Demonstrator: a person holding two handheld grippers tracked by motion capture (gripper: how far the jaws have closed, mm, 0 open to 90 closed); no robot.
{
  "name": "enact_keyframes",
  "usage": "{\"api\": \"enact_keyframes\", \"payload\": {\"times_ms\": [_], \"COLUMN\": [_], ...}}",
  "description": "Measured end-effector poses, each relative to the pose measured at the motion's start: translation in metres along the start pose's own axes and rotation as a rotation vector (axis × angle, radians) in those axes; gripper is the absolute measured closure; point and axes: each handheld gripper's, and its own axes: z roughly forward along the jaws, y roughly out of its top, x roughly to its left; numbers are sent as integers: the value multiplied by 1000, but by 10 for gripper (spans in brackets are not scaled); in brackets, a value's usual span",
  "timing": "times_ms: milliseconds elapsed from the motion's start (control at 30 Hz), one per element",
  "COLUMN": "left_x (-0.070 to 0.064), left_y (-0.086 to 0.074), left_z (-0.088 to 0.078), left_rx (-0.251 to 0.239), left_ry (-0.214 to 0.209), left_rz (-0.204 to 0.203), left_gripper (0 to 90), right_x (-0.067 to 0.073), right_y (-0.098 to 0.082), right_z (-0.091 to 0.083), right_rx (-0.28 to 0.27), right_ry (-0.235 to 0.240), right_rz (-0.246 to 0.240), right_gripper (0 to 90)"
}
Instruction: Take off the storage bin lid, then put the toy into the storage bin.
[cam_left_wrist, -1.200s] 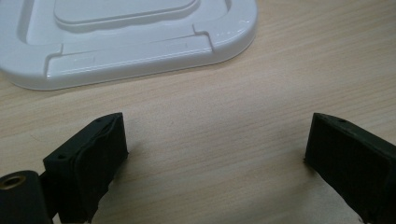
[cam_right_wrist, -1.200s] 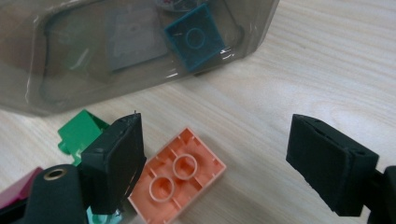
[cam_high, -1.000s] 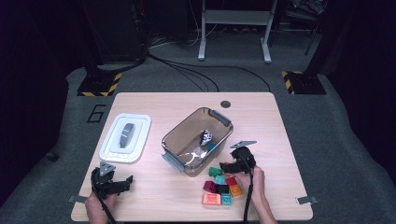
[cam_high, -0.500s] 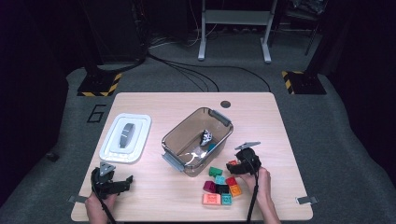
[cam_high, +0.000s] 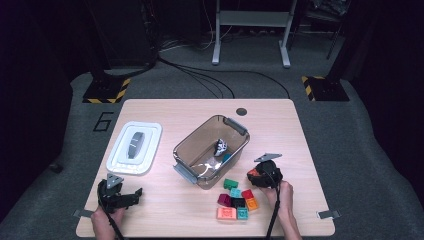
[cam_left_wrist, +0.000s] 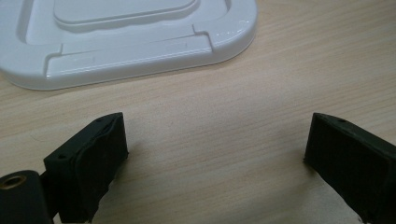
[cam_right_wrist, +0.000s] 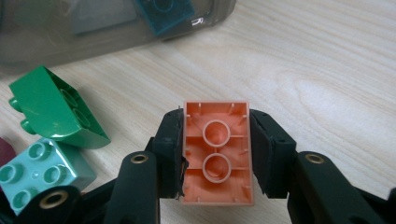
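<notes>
Right gripper (cam_right_wrist: 215, 154) clamped on an orange brick (cam_right_wrist: 217, 151), jaws just closed in from either side, pads pressed flat against the brick's two long faces, hollow underside with its two round tubes turned toward the camera. Held low over the wooden table (cam_high: 280, 125), at the right end of the brick cluster and just off the near right corner of the clear plastic bin (cam_high: 210, 150); seen from above as right gripper (cam_high: 261, 176) with a spot of orange at its left edge. Beside it in the right gripper view, a green brick (cam_right_wrist: 53, 109) tipped on its side and a pale teal brick (cam_right_wrist: 39, 170) studs up, both resting on the table and apart from the jaws. A dark teal brick (cam_right_wrist: 163, 14) visible through the bin's wall. Left gripper (cam_left_wrist: 215, 154) spread wide with nothing between its pads, low over bare wood near the table's front left, just short of the white lid (cam_left_wrist: 126, 42) lying flat there; from above, left gripper (cam_high: 120, 195) just in front of that lid (cam_high: 134, 147).
</notes>
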Motion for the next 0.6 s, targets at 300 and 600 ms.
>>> {"api": "enact_keyframes", "payload": {"times_ms": [300, 600], "left_x": [-1, -1], "left_y": [0, 0], "left_z": [0, 0], "left_rx": [-5, -5], "left_ry": [6, 7], "left_rz": [3, 5], "left_gripper": [57, 57], "right_x": [-10, -22], "right_y": [3, 6], "right_z": [-13, -28], "right_rx": [-41, -84], "right_ry": [5, -5], "right_rz": [28, 55], "right_gripper": [582, 582]}}
